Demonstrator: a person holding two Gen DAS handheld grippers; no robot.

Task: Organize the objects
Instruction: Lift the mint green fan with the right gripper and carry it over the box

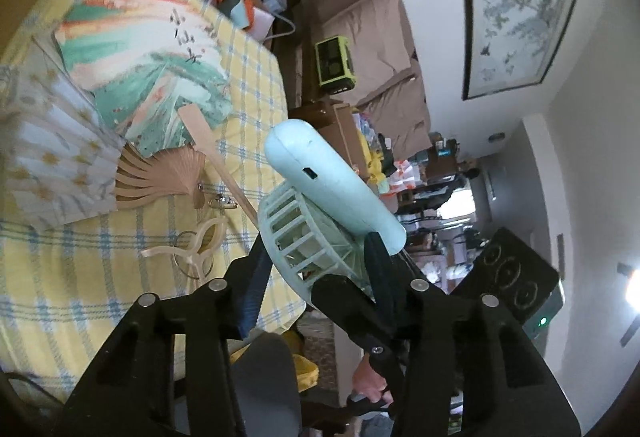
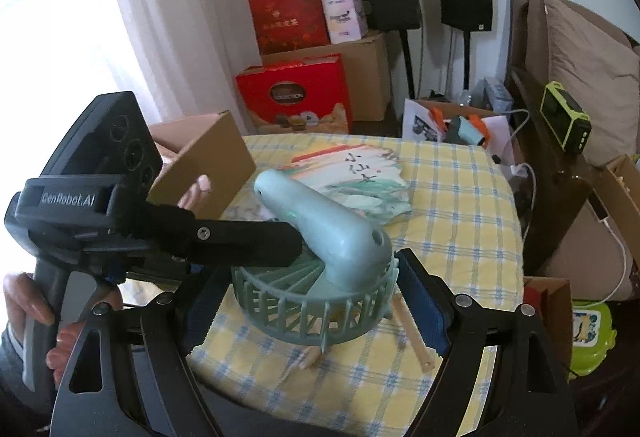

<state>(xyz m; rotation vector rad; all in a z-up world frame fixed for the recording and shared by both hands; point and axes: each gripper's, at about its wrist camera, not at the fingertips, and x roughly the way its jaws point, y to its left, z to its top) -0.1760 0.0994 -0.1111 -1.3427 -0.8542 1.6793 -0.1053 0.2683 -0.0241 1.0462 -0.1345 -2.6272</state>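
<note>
Item: mint-green handheld fan [image 1: 332, 173], round caged head with its handle folded across the back, raised just above the yellow-and-blue checked tablecloth [image 1: 80, 277] at the near edge of the table. Left gripper [image 1: 316, 245]: fingers narrowed front to back on the cage, one pad on the open face, the other against the back beside the handle, clamping it. Right gripper [image 2: 308, 269]: fingers spread wide across the cage's full width; right pad against the rim, opposite contact masked by the left gripper's finger, so grip cannot be told. On the cloth beyond: an open painted paper fan [image 1: 152, 69], a pale paper fan [image 1: 52, 157] overlapping it. An open cardboard box [image 2: 208, 153] stands at the table's far left
</note>
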